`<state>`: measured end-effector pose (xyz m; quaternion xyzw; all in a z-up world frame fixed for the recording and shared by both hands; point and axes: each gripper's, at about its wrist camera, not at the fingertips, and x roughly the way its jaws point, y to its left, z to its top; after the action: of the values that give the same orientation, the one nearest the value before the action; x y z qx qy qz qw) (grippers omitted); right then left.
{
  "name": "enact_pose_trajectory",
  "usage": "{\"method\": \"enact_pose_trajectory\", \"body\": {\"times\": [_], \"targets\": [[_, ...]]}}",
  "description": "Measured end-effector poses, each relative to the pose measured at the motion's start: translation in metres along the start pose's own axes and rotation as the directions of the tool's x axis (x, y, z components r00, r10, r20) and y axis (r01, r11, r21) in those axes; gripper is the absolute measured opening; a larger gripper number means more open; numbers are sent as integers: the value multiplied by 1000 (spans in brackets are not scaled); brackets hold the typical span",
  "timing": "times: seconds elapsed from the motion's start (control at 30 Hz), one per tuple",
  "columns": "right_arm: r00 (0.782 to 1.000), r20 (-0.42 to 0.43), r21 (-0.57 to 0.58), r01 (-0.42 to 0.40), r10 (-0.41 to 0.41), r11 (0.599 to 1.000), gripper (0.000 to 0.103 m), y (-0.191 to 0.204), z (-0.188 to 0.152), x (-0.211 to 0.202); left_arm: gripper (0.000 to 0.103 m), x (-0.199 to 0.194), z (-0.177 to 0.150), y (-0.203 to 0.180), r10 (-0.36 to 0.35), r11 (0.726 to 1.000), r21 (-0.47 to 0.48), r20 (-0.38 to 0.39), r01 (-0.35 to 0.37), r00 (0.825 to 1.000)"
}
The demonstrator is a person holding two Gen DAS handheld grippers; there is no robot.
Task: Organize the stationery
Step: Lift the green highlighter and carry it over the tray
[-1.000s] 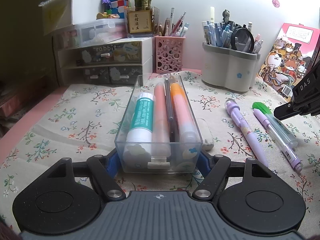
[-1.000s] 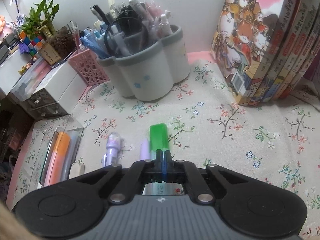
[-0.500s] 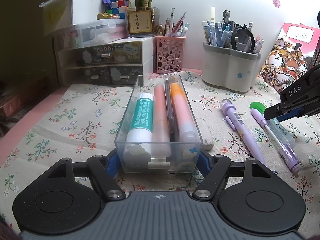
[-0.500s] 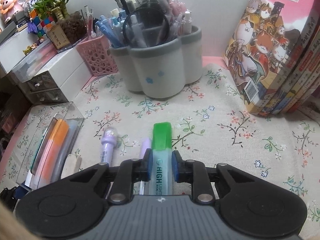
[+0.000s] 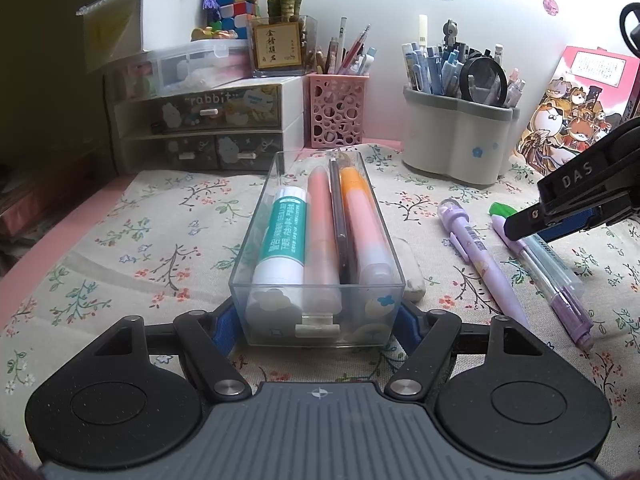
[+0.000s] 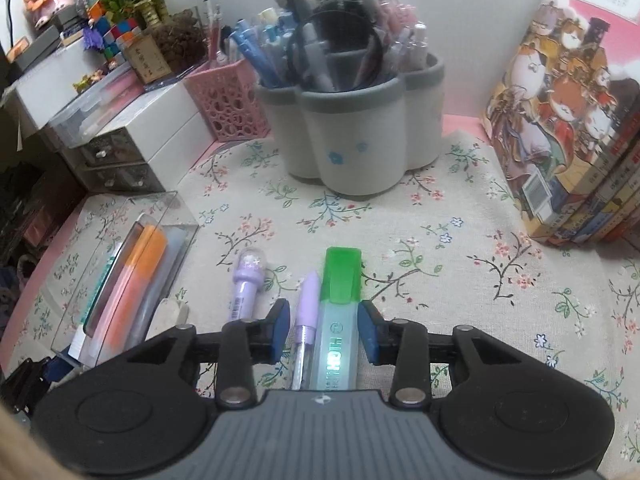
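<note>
A clear plastic tray point(image 5: 316, 336) holds a teal glue stick point(image 5: 282, 240), a pink marker, a dark pen and an orange marker point(image 5: 362, 224). My left gripper point(image 5: 318, 330) is shut on the tray's near end. My right gripper point(image 6: 324, 332) is open, its fingers on either side of a green-capped highlighter point(image 6: 340, 312) and a thin purple pen point(image 6: 306, 308) that lie on the cloth. A thicker purple pen point(image 6: 248, 284) lies to their left. The right gripper point(image 5: 560, 216) also shows in the left wrist view, over the highlighter point(image 5: 552, 260).
A white eraser point(image 5: 412, 276) lies right of the tray. A grey pen holder point(image 6: 352, 136), a pink mesh cup point(image 6: 232, 96) and white drawers point(image 5: 208, 120) stand at the back. Books point(image 6: 560, 120) stand at the right.
My right gripper has opened from shut and come down lower and forward, its fingers now either side of the highlighter and thin purple pen. The left gripper and tray have not moved.
</note>
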<state>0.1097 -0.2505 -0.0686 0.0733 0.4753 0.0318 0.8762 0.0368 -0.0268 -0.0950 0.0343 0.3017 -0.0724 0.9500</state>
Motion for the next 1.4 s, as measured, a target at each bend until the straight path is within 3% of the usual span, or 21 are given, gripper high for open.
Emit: {"method": "enact_pose_trajectory", "body": {"times": [0.1,0.2,0.23,0.3,0.33,0.43,0.57,0.77,1.13,1.27,1.4], "targets": [[999,-5,-43,37,-38,998,37,9,-1,11,72,0,0,0,-1,1000,1,0,1,1000],[999,8,34,40,-40,999,34,4,-1,7,72,0,0,0,-2,1000,4,1,2,1000],[999,36,62,24,-26,998,18,1,-2,1,72,0,0,0,-3,1000,4,2,3,1000],[998,59,116,-39,33,993,13,-7,-2,-9,72,0,0,-1,-3,1000,6,3,3,1000],[997,57,126,-59,52,990,13,-10,-2,-10,72,1,0,-1,-4,1000,7,3,4,1000],[1000,28,69,-1,-1,998,15,-8,-3,-4,72,0,0,-1,-5,1000,7,3,5,1000],[998,16,66,-62,61,996,24,-6,-3,1,72,0,0,-1,-4,1000,7,3,4,1000],[1000,-11,-63,28,-29,998,25,18,-4,9,72,0,0,-1,-6,1000,9,3,6,1000],[1000,20,129,-21,18,991,25,7,-7,-2,72,1,0,-1,-8,1000,10,4,8,1000],[999,32,127,9,-13,992,25,15,-1,-10,72,1,0,-1,-8,1000,10,4,8,1000],[999,38,131,-38,34,991,25,26,11,-19,72,1,0,-1,-8,1000,10,4,8,1000]]}}
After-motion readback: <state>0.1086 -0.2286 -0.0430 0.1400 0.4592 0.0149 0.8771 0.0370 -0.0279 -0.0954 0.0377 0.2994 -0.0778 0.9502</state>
